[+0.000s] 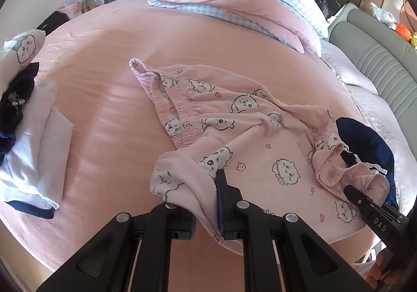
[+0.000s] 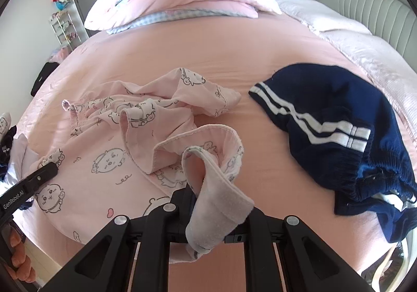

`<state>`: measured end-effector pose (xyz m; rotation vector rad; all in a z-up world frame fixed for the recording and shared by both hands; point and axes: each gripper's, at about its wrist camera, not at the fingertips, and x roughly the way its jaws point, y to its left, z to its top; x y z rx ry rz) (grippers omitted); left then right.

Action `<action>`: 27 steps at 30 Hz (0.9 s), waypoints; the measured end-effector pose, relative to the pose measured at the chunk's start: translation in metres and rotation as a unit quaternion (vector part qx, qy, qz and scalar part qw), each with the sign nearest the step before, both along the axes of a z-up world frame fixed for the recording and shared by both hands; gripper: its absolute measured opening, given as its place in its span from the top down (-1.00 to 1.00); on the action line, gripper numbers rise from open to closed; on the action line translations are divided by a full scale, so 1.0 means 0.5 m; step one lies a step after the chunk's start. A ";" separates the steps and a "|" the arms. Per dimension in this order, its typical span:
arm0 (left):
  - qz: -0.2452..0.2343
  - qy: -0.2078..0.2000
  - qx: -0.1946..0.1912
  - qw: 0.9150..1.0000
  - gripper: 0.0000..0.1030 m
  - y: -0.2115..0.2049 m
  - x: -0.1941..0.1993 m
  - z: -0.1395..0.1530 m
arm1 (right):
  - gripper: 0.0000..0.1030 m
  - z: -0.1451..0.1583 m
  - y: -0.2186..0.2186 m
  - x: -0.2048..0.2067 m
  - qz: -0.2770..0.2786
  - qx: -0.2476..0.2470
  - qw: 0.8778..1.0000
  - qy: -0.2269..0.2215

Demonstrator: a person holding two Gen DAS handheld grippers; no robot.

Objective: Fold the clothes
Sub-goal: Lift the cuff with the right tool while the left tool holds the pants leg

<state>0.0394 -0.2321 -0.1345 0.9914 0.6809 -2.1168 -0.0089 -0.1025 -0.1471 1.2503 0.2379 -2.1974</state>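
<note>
Both claws pinching hems of pink pajama pants [image 1: 234, 120] on bed [image 1: 109, 62]: left gripper [image 1: 206, 203] clamps one cuff, right gripper [image 2: 208, 203] the other, prob. to pull legs straight for folding.

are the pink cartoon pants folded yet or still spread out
Not folded. The pink pants lie crumpled on the bed, legs twisted, waistband bunched.
</note>
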 end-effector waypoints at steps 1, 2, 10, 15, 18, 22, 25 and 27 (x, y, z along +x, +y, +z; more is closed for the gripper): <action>-0.002 -0.004 -0.005 1.000 0.80 0.002 0.002 0.002 | 0.78 -0.003 0.003 -0.002 -0.002 -0.004 1.000 -0.008; -0.004 -0.005 -0.007 1.000 0.80 0.003 0.004 0.003 | 0.78 -0.005 0.006 -0.001 -0.002 -0.007 1.000 -0.015; -0.002 -0.017 -0.001 1.000 0.80 0.002 0.032 0.007 | 0.78 -0.021 0.022 0.035 0.002 -0.007 0.999 -0.040; -0.009 -0.027 -0.001 1.000 0.80 0.007 0.050 0.007 | 0.78 -0.033 0.032 0.055 0.001 -0.007 0.999 -0.054; -0.009 -0.037 -0.004 0.999 0.80 0.013 0.063 0.003 | 0.78 -0.043 0.036 0.063 -0.001 -0.005 0.998 -0.064; -0.010 -0.044 -0.002 0.999 0.80 0.024 0.082 -0.002 | 0.78 -0.048 0.036 0.065 0.000 0.002 0.998 -0.063; -0.014 -0.050 0.003 0.999 0.80 0.031 0.093 -0.008 | 0.78 -0.051 0.041 0.062 -0.001 0.006 0.998 -0.066; -0.017 -0.058 0.005 0.998 0.80 0.033 0.099 -0.013 | 0.78 -0.053 0.047 0.058 -0.003 0.006 0.998 -0.070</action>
